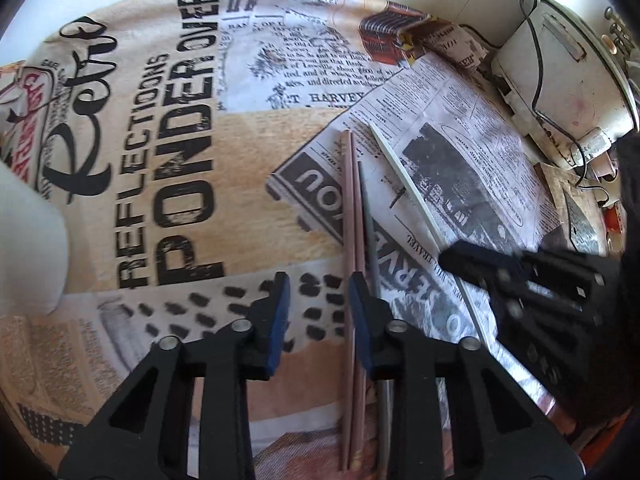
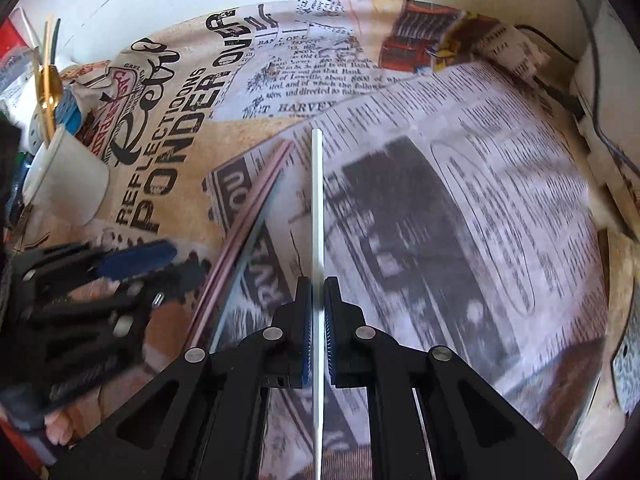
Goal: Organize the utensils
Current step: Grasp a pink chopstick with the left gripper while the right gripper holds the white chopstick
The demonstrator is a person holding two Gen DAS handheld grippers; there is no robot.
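Working over a newsprint-pattern tablecloth [image 1: 256, 168] with a real newspaper sheet [image 2: 480, 200] laid on its right half. Far edge of the cloth meets a white wall; most open cloth is left of the utensils, around the big "PONDER" lettering. Right side is crowded: a white appliance [image 1: 568, 80] with a black cord sits at the paper's far right corner.

Containers: a white cup [image 2: 72, 184] stands at the left edge of the table, near my left gripper in the right wrist view. A gold utensil [image 2: 50, 92] and a few thin sticks rise just behind the cup; can't tell whether they sit in it or in something behind it.

Utensils: a pair of pink chopsticks [image 1: 354, 216] lies flat, side by side, on the paper's left edge, with a grey chopstick [image 1: 370, 224] just beside them on the right.

My left gripper [image 1: 318, 292] is low over the cloth, fingers spread, holding nothing; the pink pair runs just inside its right finger, the grey one under it.

My right gripper [image 2: 318, 300] is pinched tight on a white chopstick [image 2: 317, 200], which points straight ahead along the fingers over the newspaper, well apart from the cup.
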